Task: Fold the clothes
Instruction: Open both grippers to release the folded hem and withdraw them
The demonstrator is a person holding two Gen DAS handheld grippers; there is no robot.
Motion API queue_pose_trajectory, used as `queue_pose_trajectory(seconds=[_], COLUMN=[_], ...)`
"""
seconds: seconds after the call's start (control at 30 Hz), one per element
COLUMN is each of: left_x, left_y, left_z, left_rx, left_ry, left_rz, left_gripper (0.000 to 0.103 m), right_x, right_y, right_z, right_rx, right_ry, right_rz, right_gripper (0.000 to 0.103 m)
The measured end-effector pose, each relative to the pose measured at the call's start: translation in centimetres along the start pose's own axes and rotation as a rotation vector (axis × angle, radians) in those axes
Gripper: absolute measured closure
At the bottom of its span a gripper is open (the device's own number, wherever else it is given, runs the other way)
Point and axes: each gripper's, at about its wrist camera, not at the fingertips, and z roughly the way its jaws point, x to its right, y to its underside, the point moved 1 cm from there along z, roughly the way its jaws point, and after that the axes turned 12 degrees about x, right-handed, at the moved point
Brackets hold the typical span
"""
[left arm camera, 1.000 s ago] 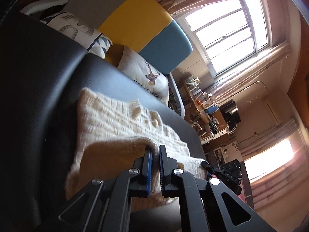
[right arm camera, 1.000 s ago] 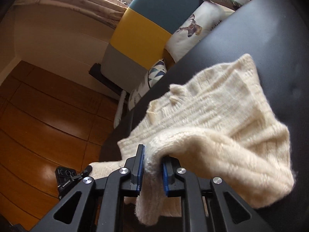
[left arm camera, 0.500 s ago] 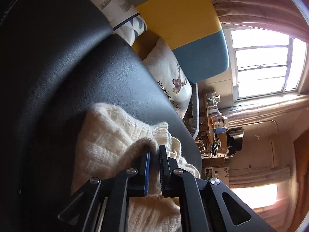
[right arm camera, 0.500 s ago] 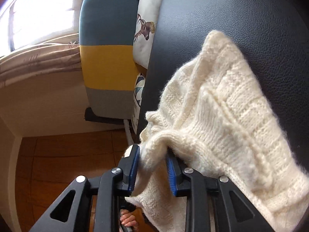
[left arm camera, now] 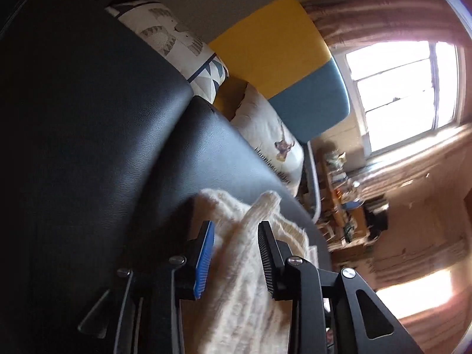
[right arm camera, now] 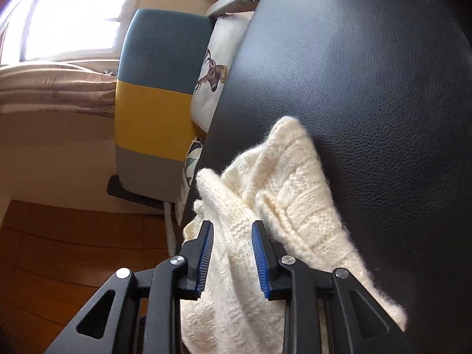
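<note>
A cream knitted sweater point(left arm camera: 227, 209) lies bunched on a black leather surface point(left arm camera: 118, 147). My left gripper point(left arm camera: 236, 250) hangs low over it. Its jaws are opening, and a fold of the knit stands loosely between the pads without being pinched. In the right wrist view the same sweater point(right arm camera: 295, 194) spreads over the black surface point(right arm camera: 368, 88). My right gripper point(right arm camera: 231, 247) straddles a raised ridge of knit with its jaws parted and the blue pads point(right arm camera: 259, 253) beside the wool, not squeezing it. The sweater's near part is hidden under both grippers.
Beyond the surface stands a padded backrest in grey, yellow point(left arm camera: 271, 44) and blue panels, with a deer-print cushion point(right arm camera: 215, 70) and a patterned cushion point(left arm camera: 174, 38) against it. A bright window point(left arm camera: 398, 88), a cluttered desk point(left arm camera: 348, 206) and wooden floor point(right arm camera: 59, 236) lie further off.
Both grippers have come down toward the black surface with the sweater's folded edge. The left jaws, pinched on the knit before, now stand apart; the right jaws have widened too.
</note>
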Motion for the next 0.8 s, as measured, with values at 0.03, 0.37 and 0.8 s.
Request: queue_pose_trajectory(seconds=[0.03, 0.37, 0.8], left_x=[0.5, 4.5, 0.7], left_y=[0.7, 5.3, 11.3], left_z=[0.1, 3.8, -3.7], left_rx=[-0.016, -0.081, -0.117], left_ry=[-0.021, -0.136, -0.151], left_rz=[0.070, 0.457, 0.393], left_gripper=[0.066, 0.058, 0.088], right_x=[-0.7, -5.9, -1.8], right_y=[0.2, 4.5, 9.2], right_z=[-0.3, 0.0, -6.5], right_rx=[0.020, -0.016, -0.171], right_ry=[0.009, 0.220, 0.211], right_rz=[-0.046, -0.654, -0.693], right_gripper=[0.076, 0.070, 0.072])
